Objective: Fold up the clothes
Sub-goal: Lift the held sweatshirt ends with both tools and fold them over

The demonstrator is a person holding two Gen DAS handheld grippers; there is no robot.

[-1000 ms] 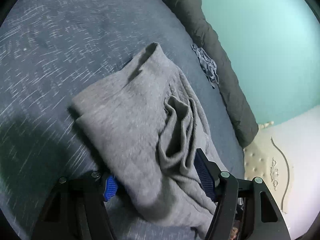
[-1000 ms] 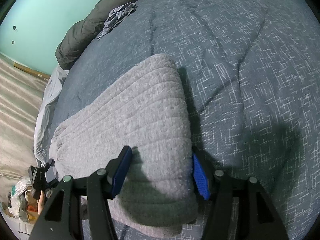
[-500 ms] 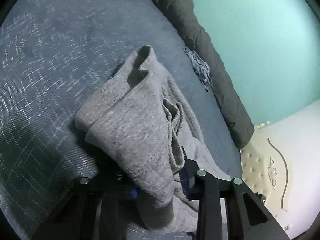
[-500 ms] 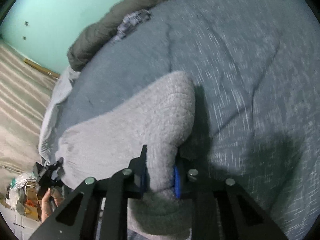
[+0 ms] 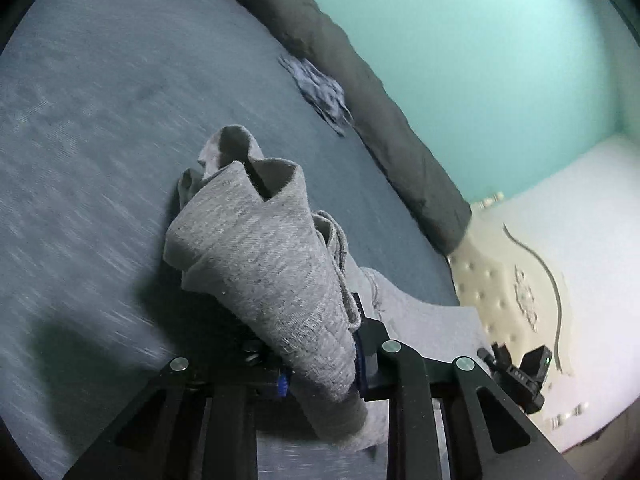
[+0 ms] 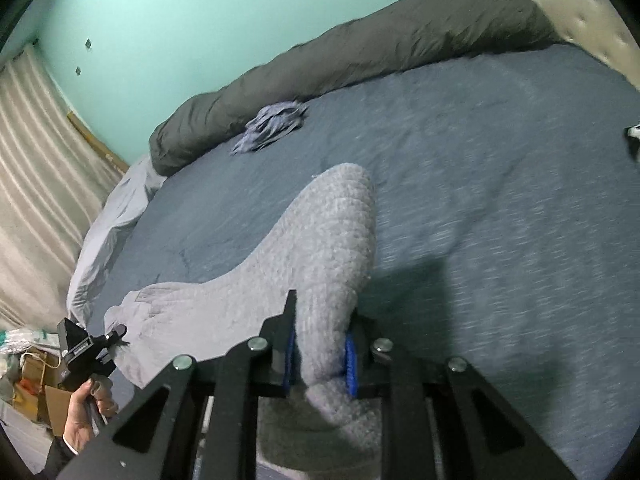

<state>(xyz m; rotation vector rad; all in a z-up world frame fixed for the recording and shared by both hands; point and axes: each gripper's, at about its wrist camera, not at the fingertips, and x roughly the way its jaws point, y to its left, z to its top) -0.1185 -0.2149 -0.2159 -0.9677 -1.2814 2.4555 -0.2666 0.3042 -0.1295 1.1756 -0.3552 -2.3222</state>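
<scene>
grey knitted garment (image 5: 264, 264) hangs bunched between your two tools above the blue bedspread (image 5: 100, 120), one end in each. your left gripper (image 5: 320, 364) is clamped on a rolled, cone-like bundle of it; the blue pads are almost wholly buried in the cloth, so only slivers show beside the black arms. your right gripper (image 6: 318, 354) is likewise pinched onto a thick hump of the same garment (image 6: 320, 248), with both blue pads pressed against the fabric. from the right wrist view the cloth sags away to the left and its far edge drapes down toward the other tool (image 6: 86, 350), which your left hand (image 6: 86, 412) holds at the frame's lower corner; where exactly the fabric ends behind that tool is hard to read. the lower part of the garment is cut off under the gripper frames in both views. the bedspread is streaked with motion blur, so its pattern is unclear. a long dark rolled duvet (image 6: 360, 52) lies along the teal wall (image 6: 200, 12), with a small crumpled blue-grey cloth (image 6: 272, 126) just beside it, well apart from your work.
</scene>
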